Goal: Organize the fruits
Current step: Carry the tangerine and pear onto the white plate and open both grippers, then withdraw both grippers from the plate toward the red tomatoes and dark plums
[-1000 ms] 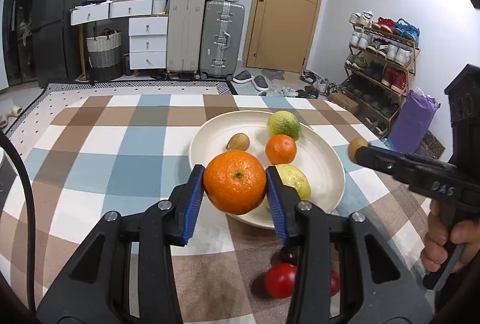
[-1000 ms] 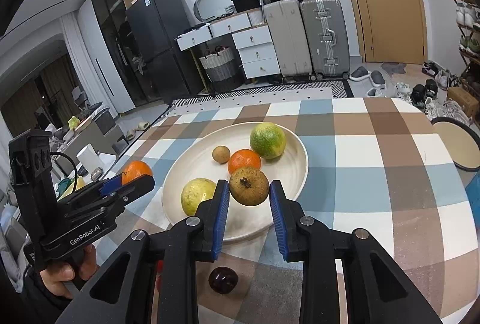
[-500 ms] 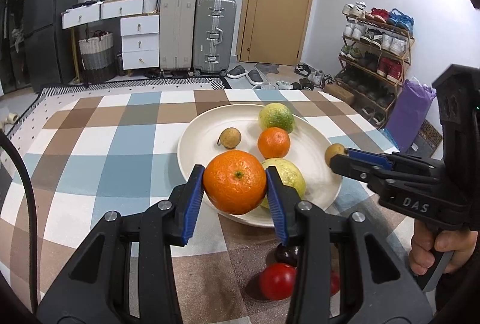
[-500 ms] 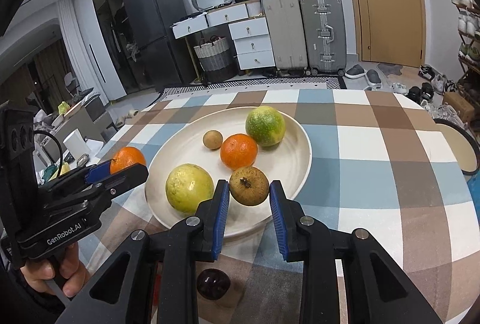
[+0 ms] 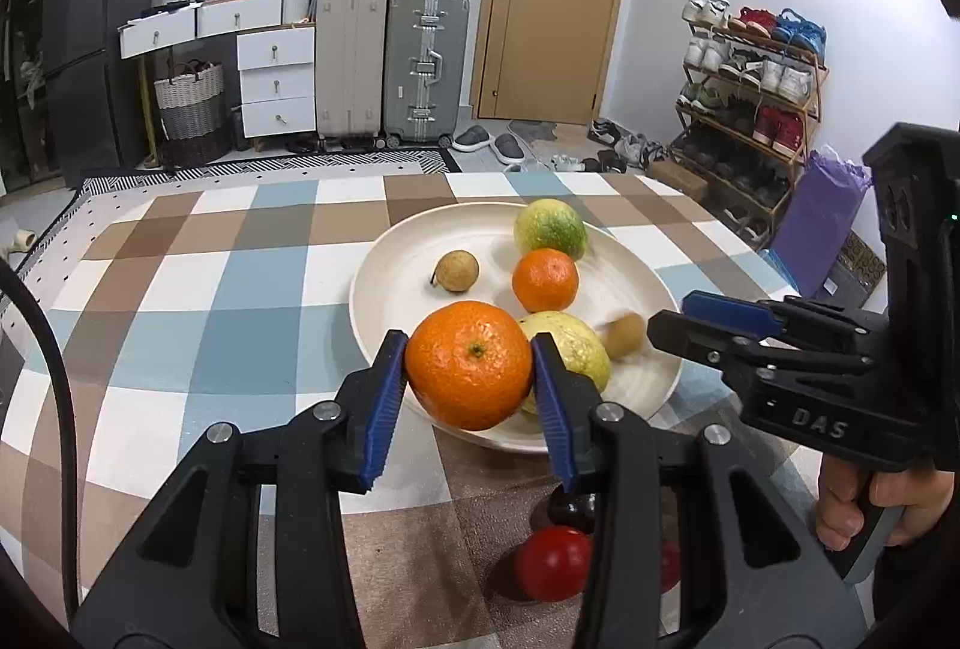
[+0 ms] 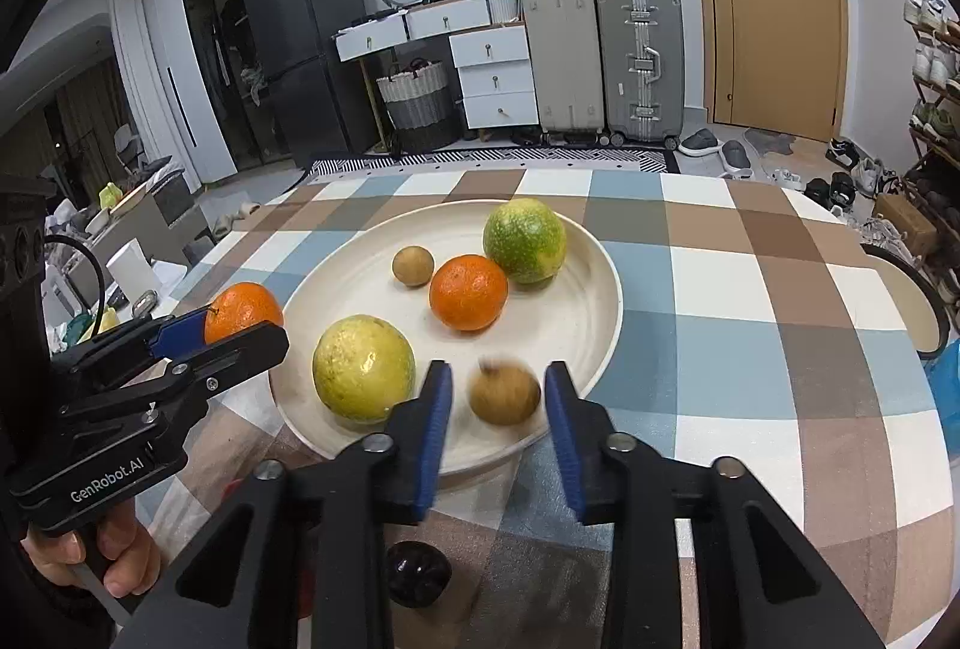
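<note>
Tongs on the left [image 5: 471, 367] are squeezing a big orange [image 5: 469, 364] at frame center, while the right pair [image 6: 497, 409] is gaping around a blurred brown fruit [image 6: 504, 392] over the plate [image 6: 600, 343].

On the round cream plate [image 6: 606, 289], bare surface lies along the left rim and in the lower centre of the right wrist view. A yellow-green guava [image 6: 363, 368], a small orange tangerine [image 6: 468, 292], a green-yellow citrus [image 6: 524, 241] and a small brown longan [image 6: 413, 265] crowd its middle. The checkered-cloth bench [image 6: 750, 349] lies bare at frame right.
</note>
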Motion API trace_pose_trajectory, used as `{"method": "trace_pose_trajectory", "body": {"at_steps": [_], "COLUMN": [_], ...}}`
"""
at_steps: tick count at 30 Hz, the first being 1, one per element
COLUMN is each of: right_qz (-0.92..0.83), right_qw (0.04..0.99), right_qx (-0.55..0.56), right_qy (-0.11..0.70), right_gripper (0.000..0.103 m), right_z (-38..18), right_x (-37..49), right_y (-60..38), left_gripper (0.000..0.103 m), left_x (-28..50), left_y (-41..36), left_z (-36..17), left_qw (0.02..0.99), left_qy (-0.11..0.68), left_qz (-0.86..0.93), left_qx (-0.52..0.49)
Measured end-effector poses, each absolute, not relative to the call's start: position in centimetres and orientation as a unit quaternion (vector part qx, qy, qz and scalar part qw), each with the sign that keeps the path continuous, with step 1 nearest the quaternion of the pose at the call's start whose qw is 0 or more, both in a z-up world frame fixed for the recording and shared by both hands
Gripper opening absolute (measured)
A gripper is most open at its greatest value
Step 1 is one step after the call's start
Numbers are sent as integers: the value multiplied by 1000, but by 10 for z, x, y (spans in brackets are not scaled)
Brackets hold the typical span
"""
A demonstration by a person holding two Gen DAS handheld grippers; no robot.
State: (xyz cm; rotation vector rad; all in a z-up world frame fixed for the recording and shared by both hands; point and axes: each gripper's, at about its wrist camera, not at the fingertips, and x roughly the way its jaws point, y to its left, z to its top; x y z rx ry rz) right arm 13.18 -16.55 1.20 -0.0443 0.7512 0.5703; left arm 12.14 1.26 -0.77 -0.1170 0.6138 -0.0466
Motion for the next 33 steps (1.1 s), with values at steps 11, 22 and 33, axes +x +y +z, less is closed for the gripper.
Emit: {"method": "trace_pose_trajectory", "body": {"at_steps": [11, 22, 33], "right_qz": [270, 269, 268], "right_qw": [900, 900, 894], "right_qx": [-17, -15, -19], "right_qy": [342, 342, 358], "right_gripper": [75, 102, 103], "right_z": [17, 17, 18], "right_x": [120, 113, 113], "right_y": [-177, -186, -189], "left_gripper": [87, 102, 102], "left_x": [107, 84, 60], "left_y": [18, 24, 26], "left_z": [0, 0, -4], "left_qw": [961, 959, 954], "left_qy": [269, 275, 295], "left_qz": [6, 14, 11], "left_qx": [-62, -63, -54]}}
